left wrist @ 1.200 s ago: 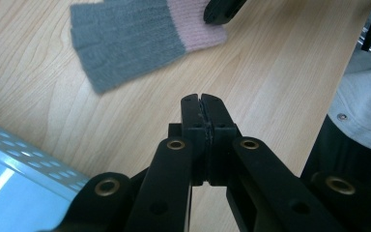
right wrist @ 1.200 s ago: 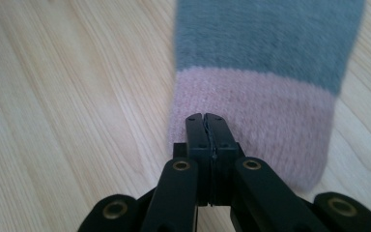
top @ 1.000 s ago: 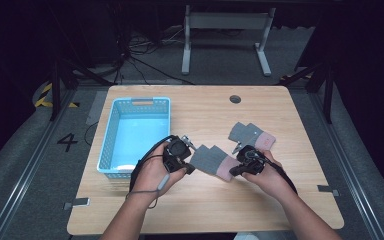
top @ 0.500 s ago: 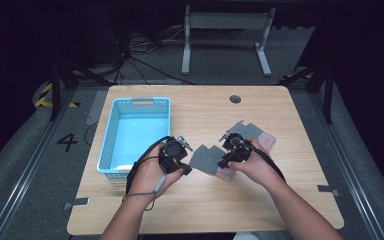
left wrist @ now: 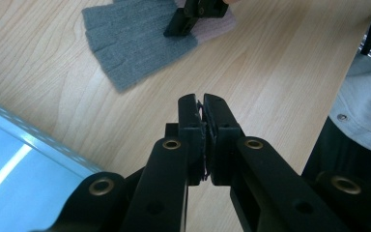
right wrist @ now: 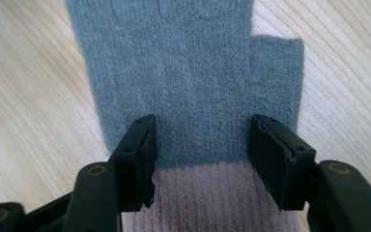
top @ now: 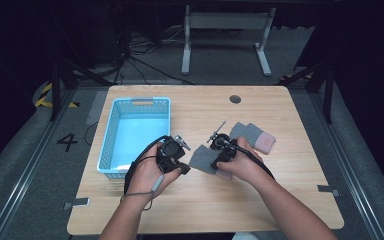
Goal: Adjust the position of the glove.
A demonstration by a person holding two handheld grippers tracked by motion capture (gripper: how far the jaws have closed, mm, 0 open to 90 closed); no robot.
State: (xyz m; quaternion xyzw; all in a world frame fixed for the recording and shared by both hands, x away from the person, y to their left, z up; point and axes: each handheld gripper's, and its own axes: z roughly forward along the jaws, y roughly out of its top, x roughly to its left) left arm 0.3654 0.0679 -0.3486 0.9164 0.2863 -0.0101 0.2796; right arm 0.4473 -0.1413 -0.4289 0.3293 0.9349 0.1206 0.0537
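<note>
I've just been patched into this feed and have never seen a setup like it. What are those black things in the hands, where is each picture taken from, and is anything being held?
A person sits at a light wooden table with a hand-held black two-jaw tool in each hand. The high view looks down from above, with the forearms coming in from the bottom. The other two pictures come from cameras riding on the tools, looking along their jaws.

On the table lie a light blue plastic basket and two grey knitted gloves with pink cuffs, one near the hands and one farther right.

The left tool is shut and holds nothing. The right tool has just been opening: its jaws stand wide over the near glove, one each side, without pinching it. Nothing is held.
</note>
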